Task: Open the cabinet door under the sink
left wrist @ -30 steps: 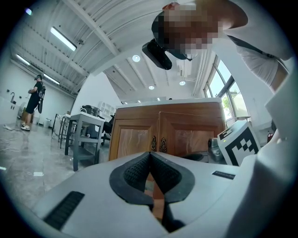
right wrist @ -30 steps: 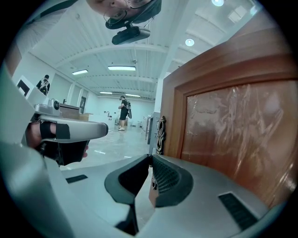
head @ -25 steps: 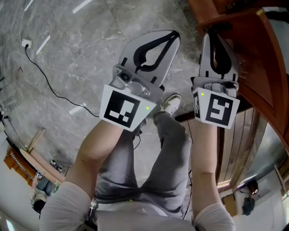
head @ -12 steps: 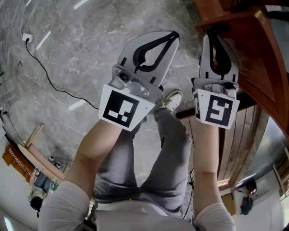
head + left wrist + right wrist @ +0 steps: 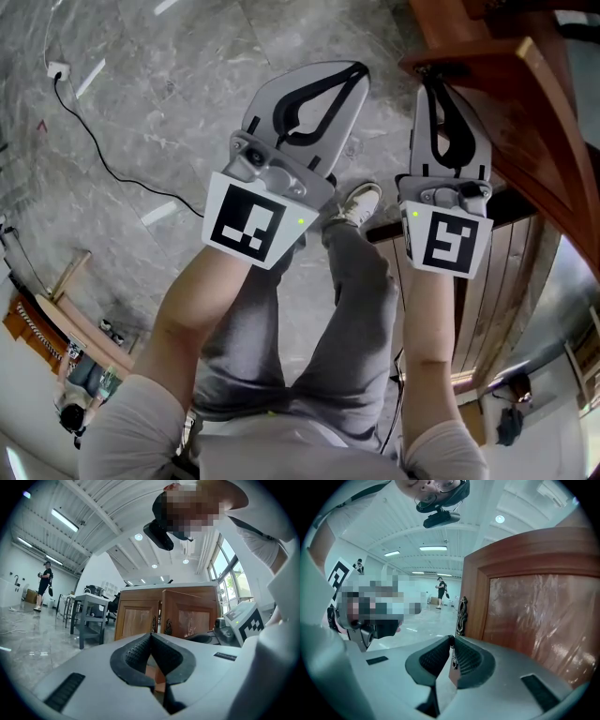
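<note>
The cabinet door [image 5: 534, 616] stands ajar, angled out from the cabinet front, with its ornate metal handle [image 5: 461, 613] running beside its free left edge. The right gripper [image 5: 452, 641] is clamped on the lower part of that handle, its pads pinching the thin metal from both sides. The left gripper [image 5: 151, 637] has its jaws pressed together on nothing and hangs to the left, apart from the door. From the left gripper view, the neighbouring door [image 5: 136, 620] sits flush and closed. The hold looks shallow, close to the jaw tips, so I judge the main risk to be the pads slipping off if the pull runs straight instead of following the hinge arc. Twisting the gripper could also strain the handle's fixings. The door's free lower corner might also meet the person's leg [image 5: 361, 281].
</note>
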